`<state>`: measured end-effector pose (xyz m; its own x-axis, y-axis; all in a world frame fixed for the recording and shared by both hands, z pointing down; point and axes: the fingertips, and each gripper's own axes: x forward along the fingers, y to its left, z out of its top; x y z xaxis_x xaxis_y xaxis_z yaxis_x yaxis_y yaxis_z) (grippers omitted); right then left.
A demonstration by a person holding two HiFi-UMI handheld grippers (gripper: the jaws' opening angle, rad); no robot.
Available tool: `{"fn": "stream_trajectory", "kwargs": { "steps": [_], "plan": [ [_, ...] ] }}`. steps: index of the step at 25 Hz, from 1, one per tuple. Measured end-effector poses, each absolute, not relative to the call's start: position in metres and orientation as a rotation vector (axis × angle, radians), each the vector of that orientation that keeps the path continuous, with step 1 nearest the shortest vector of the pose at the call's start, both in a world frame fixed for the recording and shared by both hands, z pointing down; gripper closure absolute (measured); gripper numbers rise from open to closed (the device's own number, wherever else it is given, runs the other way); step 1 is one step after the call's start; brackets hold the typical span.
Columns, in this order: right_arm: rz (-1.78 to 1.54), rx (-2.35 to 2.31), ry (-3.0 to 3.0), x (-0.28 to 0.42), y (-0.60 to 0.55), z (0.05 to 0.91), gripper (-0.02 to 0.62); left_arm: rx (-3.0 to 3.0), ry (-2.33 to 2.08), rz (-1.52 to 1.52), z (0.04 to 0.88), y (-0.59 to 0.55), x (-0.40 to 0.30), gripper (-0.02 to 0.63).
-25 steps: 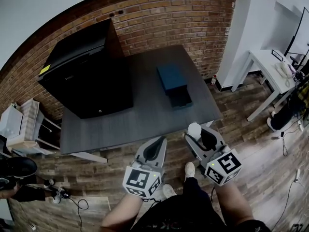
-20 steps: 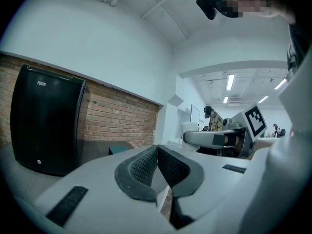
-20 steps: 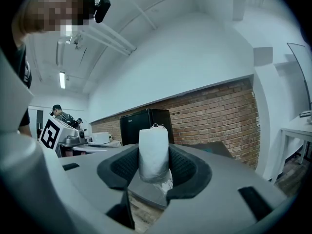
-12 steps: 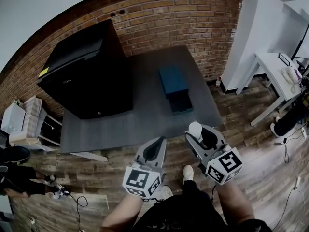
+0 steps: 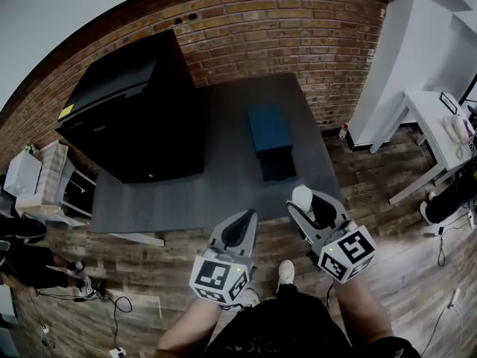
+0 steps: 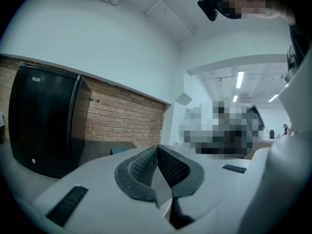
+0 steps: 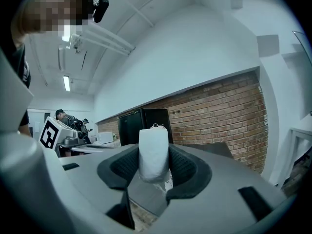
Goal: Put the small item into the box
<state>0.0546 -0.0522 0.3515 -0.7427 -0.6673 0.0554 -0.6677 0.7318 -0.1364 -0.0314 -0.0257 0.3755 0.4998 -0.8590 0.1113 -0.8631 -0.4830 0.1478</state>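
At the far left one black cabinet (image 5: 127, 118) stands on the one dark grey table (image 5: 186, 192), against the brick wall. Next along I have my left gripper (image 5: 238, 228), held short of the table's near edge; its own view shows the jaws pressed together with nothing between them (image 6: 157, 167). Right of that, towards the table's far side, sits the single blue box (image 5: 270, 129), with a darker part in front of it that I can't make out as lid or drawer. Then my right gripper (image 5: 311, 206), clamped on the one small item (image 5: 301, 198), a white, soft-looking roll standing upright between the pads (image 7: 154, 155). It hangs near the table's front right corner, well apart from the box. By my reckoning the pick-up is done; the carry across to the box and the release inside are both left
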Motion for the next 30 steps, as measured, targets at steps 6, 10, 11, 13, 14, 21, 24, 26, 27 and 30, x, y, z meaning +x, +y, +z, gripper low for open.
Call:
{"fn": "stream_trajectory", "kwargs": {
  "steps": [6,10,11,13,14,21,24,26,27,30],
  "plan": [
    [0.243,1.087,-2.932,0.065,-0.079,0.356,0.4,2.531,-1.519,0.053,0.382,-0.048,-0.024,0.572],
    [0.251,1.057,-2.943,0.072,-0.095,0.358,0.401,2.522,-1.549,0.075,0.386,-0.062,-0.017,0.572],
    [0.25,1.05,-2.946,0.074,-0.099,0.358,0.401,2.521,-1.558,0.08,0.387,-0.066,-0.016,0.572],
    [0.247,1.035,-2.951,0.075,-0.108,0.358,0.401,2.516,-1.573,0.087,0.389,-0.074,-0.015,0.572],
    [0.245,1.027,-2.952,0.076,-0.112,0.358,0.402,2.512,-1.581,0.089,0.389,-0.077,-0.014,0.572],
    [0.254,0.98,-2.964,0.083,-0.143,0.36,0.401,2.491,-1.633,0.103,0.389,-0.104,-0.008,0.572],
    [0.264,0.957,-2.969,0.083,-0.154,0.361,0.402,2.475,-1.657,0.114,0.39,-0.114,-0.008,0.572],
    [0.274,0.942,-2.972,0.084,-0.162,0.364,0.402,2.463,-1.671,0.124,0.393,-0.12,-0.006,0.572],
    [0.279,0.934,-2.975,0.084,-0.165,0.365,0.402,2.458,-1.677,0.129,0.394,-0.123,-0.005,0.572],
    [0.283,0.904,-2.98,0.085,-0.173,0.369,0.401,2.44,-1.689,0.139,0.399,-0.131,-0.001,0.572]
  ]
}}
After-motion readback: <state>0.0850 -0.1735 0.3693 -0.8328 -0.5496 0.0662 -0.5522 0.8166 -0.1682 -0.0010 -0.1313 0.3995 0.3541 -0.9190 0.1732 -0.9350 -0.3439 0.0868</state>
